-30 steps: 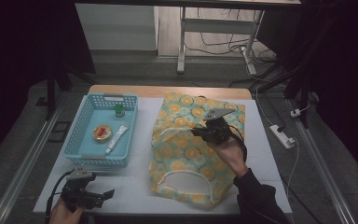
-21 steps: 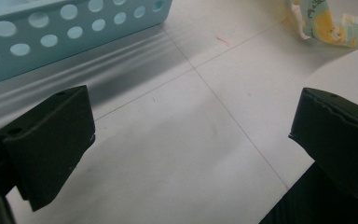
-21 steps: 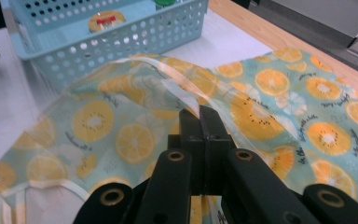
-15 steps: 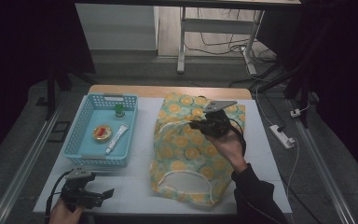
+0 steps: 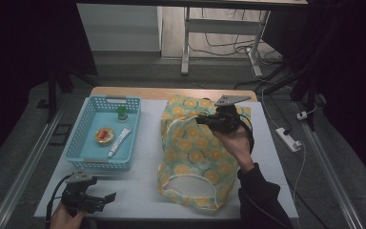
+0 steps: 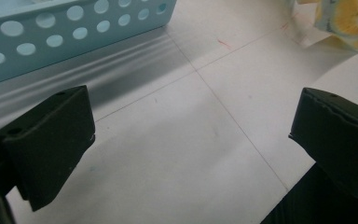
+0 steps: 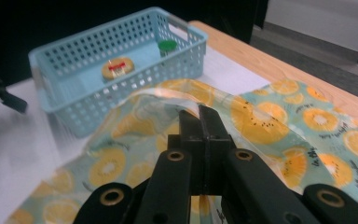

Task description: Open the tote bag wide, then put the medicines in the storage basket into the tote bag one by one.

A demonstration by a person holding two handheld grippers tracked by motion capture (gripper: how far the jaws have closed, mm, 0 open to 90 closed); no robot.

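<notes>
A cloth bag (image 5: 195, 157) printed with orange slices on teal lies on the white table, its open mouth toward the near edge. My right gripper (image 5: 204, 120) hangs over the bag's far part, shut on a fold of the top layer, which rises in a ridge to the jaw tips. In the right gripper view the two jaws (image 7: 199, 116) press together with the printed cloth (image 7: 261, 121) pinched at their tips. My left gripper (image 5: 106, 197) rests low at the front left corner of the table; its jaws (image 6: 191, 126) stand wide open over bare tabletop, holding nothing.
A light blue perforated basket (image 5: 81, 151) stands left of the bag, holding a green-capped bottle (image 5: 122, 113), a round tin (image 5: 104, 136) and a white tube (image 5: 119, 141). A white power strip (image 5: 289, 140) lies on the floor to the right. The basket wall (image 6: 51, 42) is near my left gripper.
My right gripper has risen a little and drifted toward the far edge, pulling the bag's top layer up with it. The left gripper has stayed in place.
</notes>
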